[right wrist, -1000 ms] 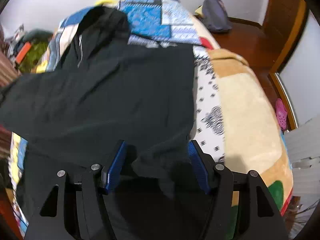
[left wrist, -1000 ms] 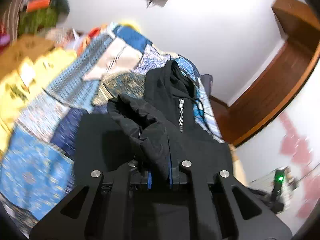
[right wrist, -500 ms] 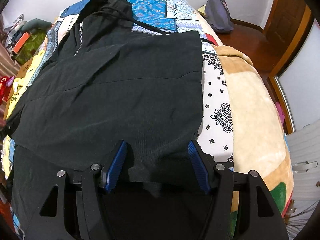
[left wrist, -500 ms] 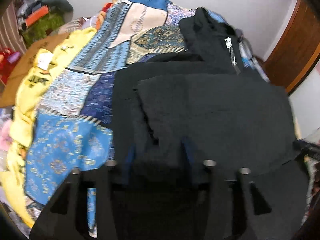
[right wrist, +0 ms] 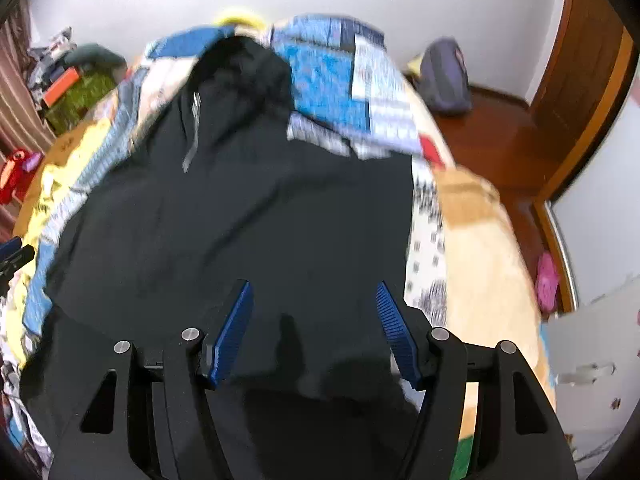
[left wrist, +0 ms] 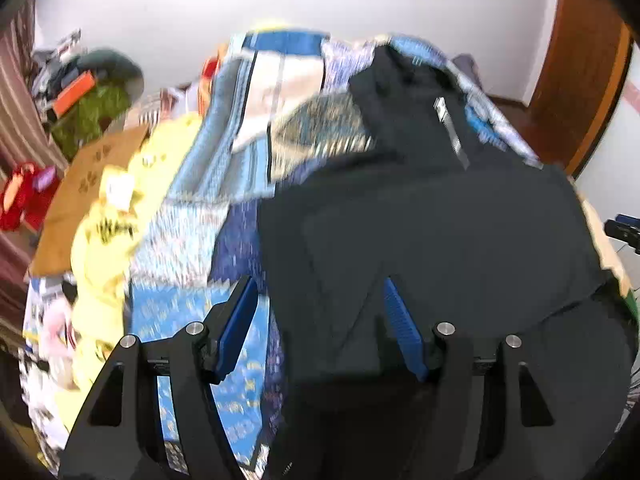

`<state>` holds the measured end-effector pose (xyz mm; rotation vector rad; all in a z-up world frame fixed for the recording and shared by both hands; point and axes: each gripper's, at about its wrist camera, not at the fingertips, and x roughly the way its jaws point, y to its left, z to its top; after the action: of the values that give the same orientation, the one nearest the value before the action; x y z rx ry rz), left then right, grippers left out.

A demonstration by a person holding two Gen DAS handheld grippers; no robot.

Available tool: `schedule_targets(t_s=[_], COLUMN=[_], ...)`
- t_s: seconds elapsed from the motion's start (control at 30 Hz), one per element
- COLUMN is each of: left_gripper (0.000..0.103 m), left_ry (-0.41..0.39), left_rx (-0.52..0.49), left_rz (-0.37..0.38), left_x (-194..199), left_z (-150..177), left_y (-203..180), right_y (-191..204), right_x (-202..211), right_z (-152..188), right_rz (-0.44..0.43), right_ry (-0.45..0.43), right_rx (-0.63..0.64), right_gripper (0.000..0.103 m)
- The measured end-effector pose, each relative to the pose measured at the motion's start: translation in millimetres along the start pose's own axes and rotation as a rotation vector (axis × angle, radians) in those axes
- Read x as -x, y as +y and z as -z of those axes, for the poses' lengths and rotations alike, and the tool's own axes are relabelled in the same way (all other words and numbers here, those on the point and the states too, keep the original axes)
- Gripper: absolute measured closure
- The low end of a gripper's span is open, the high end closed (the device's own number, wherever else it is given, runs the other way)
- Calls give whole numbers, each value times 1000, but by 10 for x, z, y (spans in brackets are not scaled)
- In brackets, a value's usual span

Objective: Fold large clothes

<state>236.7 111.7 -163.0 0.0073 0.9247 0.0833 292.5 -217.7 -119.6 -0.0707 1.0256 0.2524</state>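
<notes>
A black zip-up hoodie (left wrist: 440,232) lies on a bed with a blue patchwork quilt (left wrist: 192,232). Its hood and zipper (left wrist: 450,128) point to the far end, and a folded layer lies across its body. It also shows in the right wrist view (right wrist: 248,216). My left gripper (left wrist: 320,320) is open and empty over the hoodie's near left edge. My right gripper (right wrist: 314,320) is open and empty over the hoodie's near right part.
A yellow blanket (left wrist: 108,216) and a cardboard box (left wrist: 80,184) lie at the left. A beige blanket (right wrist: 480,248) covers the bed's right side. A grey backpack (right wrist: 446,76) sits on the wooden floor by a brown door (right wrist: 580,80).
My left gripper was shut on a raised fold of the hoodie, laid it down flat and opened. My right gripper stayed open. Both views have lifted and pulled back a little.
</notes>
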Motion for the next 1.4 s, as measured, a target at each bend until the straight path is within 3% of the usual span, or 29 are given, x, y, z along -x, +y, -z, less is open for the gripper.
schedule_targets(t_s=[0.3, 0.47, 0.63, 0.77, 0.93, 1.1, 1.23, 1.4], left_gripper=[28, 24, 24, 24, 24, 24, 32, 45], left_ry=[-187, -205, -173, -124, -68, -23, 26, 30], left_rx=[16, 77, 63, 63, 78, 58, 87, 107], left_rz=[39, 86, 95, 130, 193, 172, 210, 167], left_x=[273, 56, -299, -672, -1124, -1608, -1959, -2295], left_z=[-796, -1270, -1602, -1837, -1985, -2067, -2088, -2194], left_y=[-100, -94, -211, -338, -500, -657, -689, -667], right_y=[69, 244, 393, 440, 529, 564, 566, 544], right_x=[268, 191, -92, -349, -859, -1426, -1667, -1966], right_z=[-604, -917, -1269, -1545, -1862, -1973, -1973, -2074], right_rz=[-28, -31, -19, -74, -80, -15, -79, -29], right_ry=[-173, -228, -225, -204, -124, -24, -11, 8], right_rx=[-3, 22, 43, 5, -21, -42, -90, -107], right_gripper=[43, 43, 43, 43, 43, 43, 43, 43])
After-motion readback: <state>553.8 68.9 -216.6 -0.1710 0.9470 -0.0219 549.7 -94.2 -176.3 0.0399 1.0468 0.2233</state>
